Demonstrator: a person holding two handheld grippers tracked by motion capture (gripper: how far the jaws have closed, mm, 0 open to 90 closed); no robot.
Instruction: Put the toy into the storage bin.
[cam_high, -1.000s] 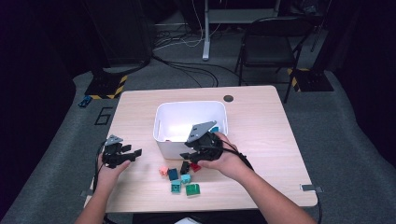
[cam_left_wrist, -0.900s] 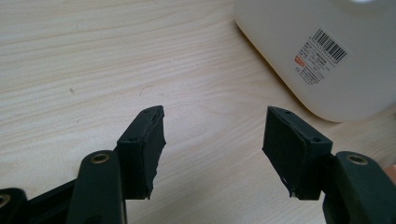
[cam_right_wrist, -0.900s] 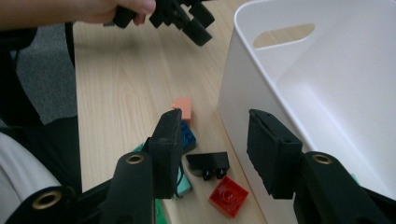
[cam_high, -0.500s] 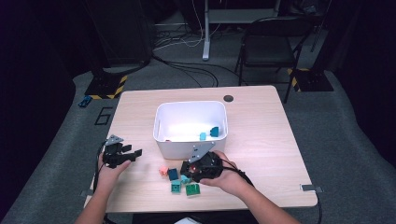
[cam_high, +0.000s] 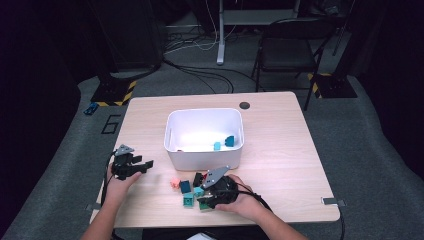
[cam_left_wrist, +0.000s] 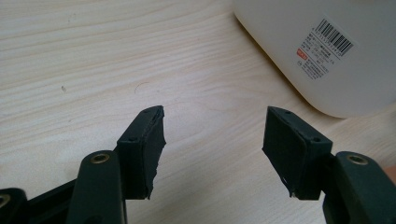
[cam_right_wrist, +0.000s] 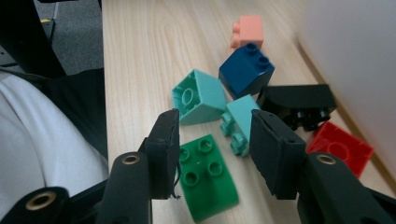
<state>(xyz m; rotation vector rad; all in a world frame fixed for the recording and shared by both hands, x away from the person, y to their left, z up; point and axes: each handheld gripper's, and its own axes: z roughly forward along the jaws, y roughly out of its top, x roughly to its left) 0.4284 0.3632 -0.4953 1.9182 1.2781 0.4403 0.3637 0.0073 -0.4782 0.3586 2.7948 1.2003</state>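
Your right tool (cam_right_wrist: 215, 149) is down over the heap of bricks at the near edge of the worktop (cam_high: 285, 150), just in front of the white bin (cam_high: 204, 137). Its jaws have just been opening and stand about half apart, with nothing gripped. Between them, a little ahead of the pads, lies the small teal brick (cam_right_wrist: 240, 122). The green brick (cam_right_wrist: 205, 175) sits lower, right under your left-hand pad. That's the one relation to mind: the teal brick's long side runs roughly along your line of approach, so the jaws already straddle its narrow width. Push forward a touch and it should sit square between the pads. I can't quite tell whether the green brick will foul that pad first.

Your left tool (cam_left_wrist: 212, 140) is parked wide open over bare wood, holding nothing, with the bin's corner off to one side. It's well apart from the heap, so the right hand is plainly the nearer one for this pick.
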